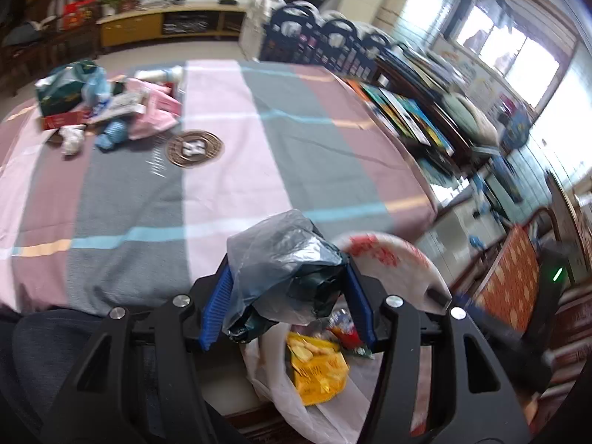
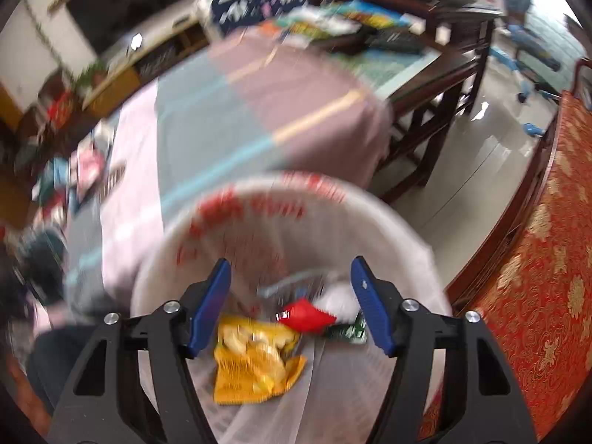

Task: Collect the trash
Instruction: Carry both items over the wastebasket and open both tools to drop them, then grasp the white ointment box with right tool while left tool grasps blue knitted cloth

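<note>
Left gripper (image 1: 286, 299) clamped on crumpled grey plastic bag (image 1: 281, 259) above white bag rim (image 1: 392, 259); right gripper (image 2: 290, 303) released, empty; one yellow wrapper (image 2: 255, 366) inside.

Two matching handheld grippers, black frames with blue jaws

The left gripper (image 1: 286, 307) and right gripper (image 2: 290, 305) each have angular black plastic arms with triangular cut-outs, and round silver screw heads at the pivots. Each finger ends in a flat blue pad; on the left gripper's a ribbed edge shows. No cables or printed markings show.
</note>
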Demonstrator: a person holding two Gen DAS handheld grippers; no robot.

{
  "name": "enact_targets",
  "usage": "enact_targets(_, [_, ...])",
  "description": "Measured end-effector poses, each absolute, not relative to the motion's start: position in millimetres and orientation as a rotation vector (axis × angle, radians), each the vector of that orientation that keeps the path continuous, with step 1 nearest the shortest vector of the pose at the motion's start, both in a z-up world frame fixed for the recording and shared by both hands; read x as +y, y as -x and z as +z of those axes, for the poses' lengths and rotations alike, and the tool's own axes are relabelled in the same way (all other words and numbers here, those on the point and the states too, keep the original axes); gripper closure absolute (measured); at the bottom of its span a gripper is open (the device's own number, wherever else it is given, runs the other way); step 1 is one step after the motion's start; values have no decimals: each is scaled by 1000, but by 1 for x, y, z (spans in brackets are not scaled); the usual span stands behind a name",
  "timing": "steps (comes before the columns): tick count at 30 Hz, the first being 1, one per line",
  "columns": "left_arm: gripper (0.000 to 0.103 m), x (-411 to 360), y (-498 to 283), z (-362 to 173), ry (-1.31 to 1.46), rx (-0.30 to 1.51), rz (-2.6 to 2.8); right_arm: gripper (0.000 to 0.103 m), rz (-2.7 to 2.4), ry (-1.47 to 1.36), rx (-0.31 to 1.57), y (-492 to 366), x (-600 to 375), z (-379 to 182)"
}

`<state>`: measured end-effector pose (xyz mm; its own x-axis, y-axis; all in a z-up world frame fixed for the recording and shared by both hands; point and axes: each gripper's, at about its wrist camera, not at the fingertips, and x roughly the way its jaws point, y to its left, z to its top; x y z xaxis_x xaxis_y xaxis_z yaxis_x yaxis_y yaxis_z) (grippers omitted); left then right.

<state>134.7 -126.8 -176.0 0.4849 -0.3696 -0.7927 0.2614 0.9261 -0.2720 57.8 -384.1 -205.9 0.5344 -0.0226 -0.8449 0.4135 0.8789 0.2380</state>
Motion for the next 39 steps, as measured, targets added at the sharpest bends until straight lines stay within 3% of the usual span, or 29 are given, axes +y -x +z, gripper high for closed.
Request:
enact_targets(8, [42, -205, -102, -208, -54, 1075, -697, 29, -371, -573, 850, -48, -426, -181])
enact_targets(10, [35, -219, -94, -215, -105, 1080, -741, 29, -368, -584, 863, -46, -425, -183])
enact_targets(12, [17, -225, -91, -215, -141, 1063, -749, 29, -364, -587, 870, -45, -423, -185])
enact_targets(15, [11, -215, -96, -210, -141, 1018, -703, 29, -349, -585, 886, -49, -424, -186])
enact_targets(19, [10, -171, -126, -202, -40, 983, -489, 29, -336, -565, 879, -52, -415, -183])
enact_targets(26, [10, -23, -193, -204, 136, 917, 122, 24, -224, -461, 852, -79, -375, -173])
enact_targets(30, [16, 60, -212, -206, 344, 929, 248, 24, -125, -423, 856, -116, -332, -170])
enact_targets(39, [15, 121, -204, -215, 568, 881, 396, 24, 169, -108, 922, -244, -173, -171])
